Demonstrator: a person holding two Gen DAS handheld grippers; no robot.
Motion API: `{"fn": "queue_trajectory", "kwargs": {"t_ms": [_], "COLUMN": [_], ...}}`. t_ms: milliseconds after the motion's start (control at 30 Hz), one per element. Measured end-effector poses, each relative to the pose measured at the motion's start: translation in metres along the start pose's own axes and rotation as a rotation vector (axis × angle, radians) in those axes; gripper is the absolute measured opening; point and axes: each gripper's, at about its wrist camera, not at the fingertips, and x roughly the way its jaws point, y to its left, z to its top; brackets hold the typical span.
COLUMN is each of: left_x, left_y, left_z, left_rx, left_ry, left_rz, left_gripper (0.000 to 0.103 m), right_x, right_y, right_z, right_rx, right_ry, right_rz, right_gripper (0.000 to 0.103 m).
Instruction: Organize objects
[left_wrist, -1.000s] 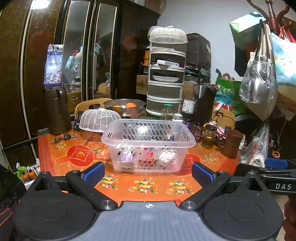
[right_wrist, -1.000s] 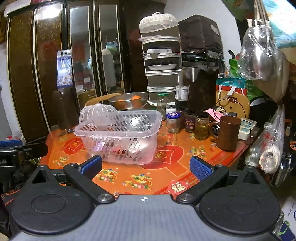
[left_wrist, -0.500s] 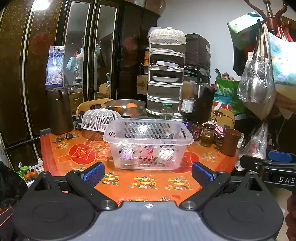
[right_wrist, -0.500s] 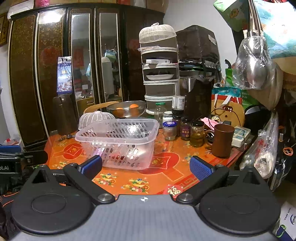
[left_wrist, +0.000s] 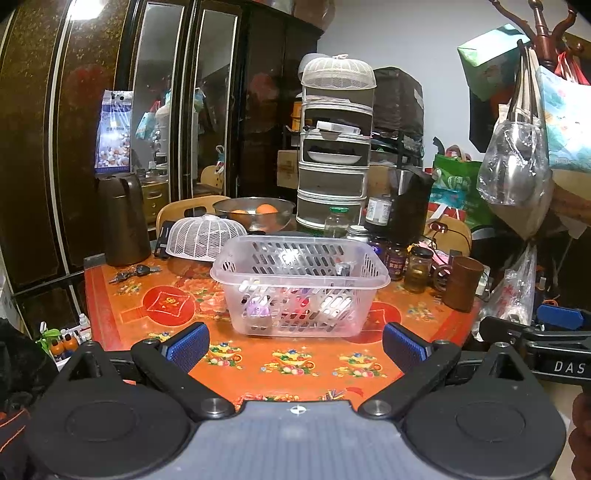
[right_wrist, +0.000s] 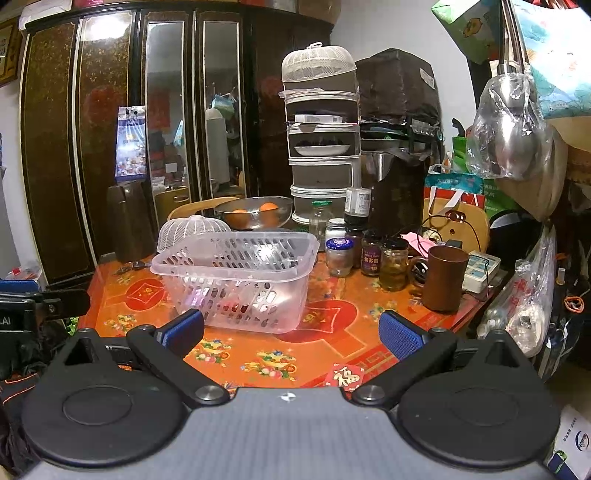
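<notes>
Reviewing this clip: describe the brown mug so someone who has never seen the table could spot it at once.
Start at the clear slotted basket in the middle of the orange patterned table. Move right past the cluster of small glass jars to the table's right edge. The brown mug stands there alone: opaque, lidless and taller than the jars.

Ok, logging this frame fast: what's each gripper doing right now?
Left gripper: open, holding nothing.
Right gripper: open, holding nothing.
</notes>
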Motion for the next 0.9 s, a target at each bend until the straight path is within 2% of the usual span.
{"fn": "queue_trajectory", "kwargs": {"t_ms": [900], "left_x": [0.0003], "left_y": [-0.0004], "left_z": [0.0006], "left_rx": [-0.008], "left_ry": [0.006], "left_rz": [-0.011], "left_gripper": [0.101], "right_x": [0.0014], "right_y": [0.0023], "right_z": [-0.0019], "right_rx": [-0.008], "right_ry": [0.009], "right_rz": [0.008], "right_gripper": [0.103]}}
